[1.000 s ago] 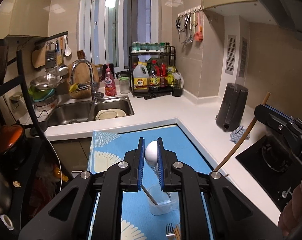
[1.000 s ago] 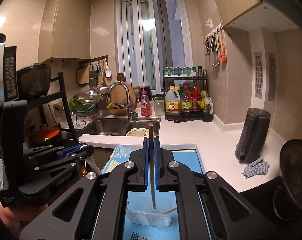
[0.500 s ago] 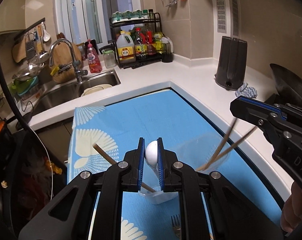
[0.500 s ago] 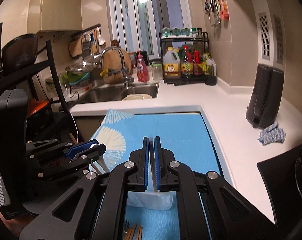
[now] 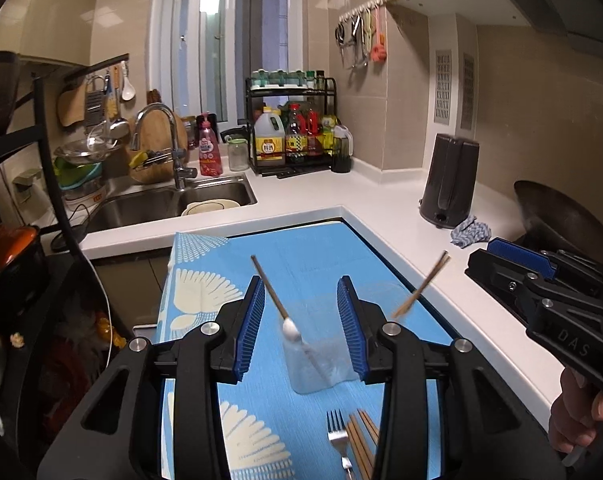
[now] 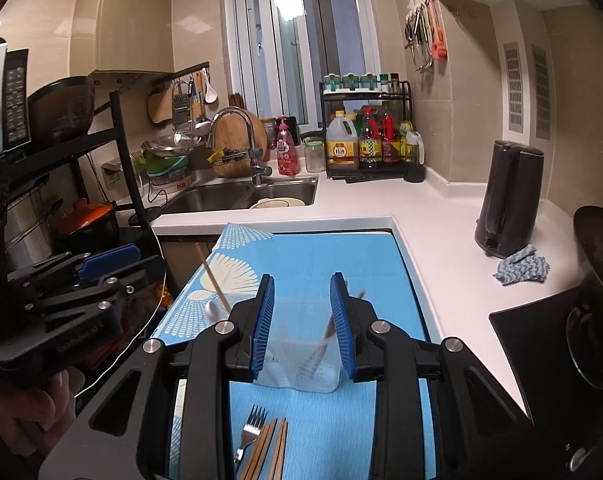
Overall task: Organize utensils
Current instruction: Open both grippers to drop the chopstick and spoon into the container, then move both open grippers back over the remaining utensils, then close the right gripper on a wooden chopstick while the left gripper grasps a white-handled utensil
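you can read "das" in raised letters on the side of the right gripper point(image 5: 573, 346) in your left wrist view. the labels on the bottles in the rack point(image 5: 291, 142) are too small to read.

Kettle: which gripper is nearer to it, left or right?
Right. The right gripper hangs over the mat, kettle off to its right; the left gripper is further left. Both jaws are opening, pressing nothing, the cup showing between them.
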Demonstrator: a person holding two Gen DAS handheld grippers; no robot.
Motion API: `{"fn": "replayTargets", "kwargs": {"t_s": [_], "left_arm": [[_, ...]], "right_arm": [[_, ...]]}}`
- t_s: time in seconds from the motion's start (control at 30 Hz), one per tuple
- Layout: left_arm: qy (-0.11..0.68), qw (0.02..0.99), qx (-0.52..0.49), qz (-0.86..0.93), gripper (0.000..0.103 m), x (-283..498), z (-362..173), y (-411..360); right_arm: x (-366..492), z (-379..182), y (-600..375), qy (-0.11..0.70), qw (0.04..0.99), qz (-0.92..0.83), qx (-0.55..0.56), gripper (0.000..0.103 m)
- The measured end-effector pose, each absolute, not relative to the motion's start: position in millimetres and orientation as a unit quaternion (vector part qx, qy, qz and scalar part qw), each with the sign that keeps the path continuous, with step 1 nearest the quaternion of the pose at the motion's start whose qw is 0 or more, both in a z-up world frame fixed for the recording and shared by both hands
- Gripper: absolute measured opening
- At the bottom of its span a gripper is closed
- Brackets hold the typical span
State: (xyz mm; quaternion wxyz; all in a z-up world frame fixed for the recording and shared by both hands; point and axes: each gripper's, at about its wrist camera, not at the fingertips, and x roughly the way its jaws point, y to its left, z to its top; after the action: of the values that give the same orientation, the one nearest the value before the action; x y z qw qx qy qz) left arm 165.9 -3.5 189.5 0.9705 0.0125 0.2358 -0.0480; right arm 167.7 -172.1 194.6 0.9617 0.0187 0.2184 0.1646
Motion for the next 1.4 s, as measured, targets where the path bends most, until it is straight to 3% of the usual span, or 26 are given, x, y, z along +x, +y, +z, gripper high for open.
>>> {"fn": "replayTargets", "kwargs": {"t_s": [0.23,0.8,1.0,1.4], "left_arm": [[0.228,0.973,-0.006,-0.025,0.038,100,155,4],[0.256,0.966,-0.021,-0.028,0.037,22,35,-14],[0.278,0.959,-0.03,-0.034,0.018,14,11,-15],[0.332,0.937,-0.075,-0.076,0.015,7,-20,-32]], "right_arm": [[95,171,-180,0.199,0.966,0.166,0.009,0.03],[16,27,-182,0.275,0.95,0.149,0.011,0.03],[9,-7,-176,0.308,0.938,0.157,0.006,0.029],[13,-38,-169,0.347,0.924,0.162,0.002,0.029]]}}
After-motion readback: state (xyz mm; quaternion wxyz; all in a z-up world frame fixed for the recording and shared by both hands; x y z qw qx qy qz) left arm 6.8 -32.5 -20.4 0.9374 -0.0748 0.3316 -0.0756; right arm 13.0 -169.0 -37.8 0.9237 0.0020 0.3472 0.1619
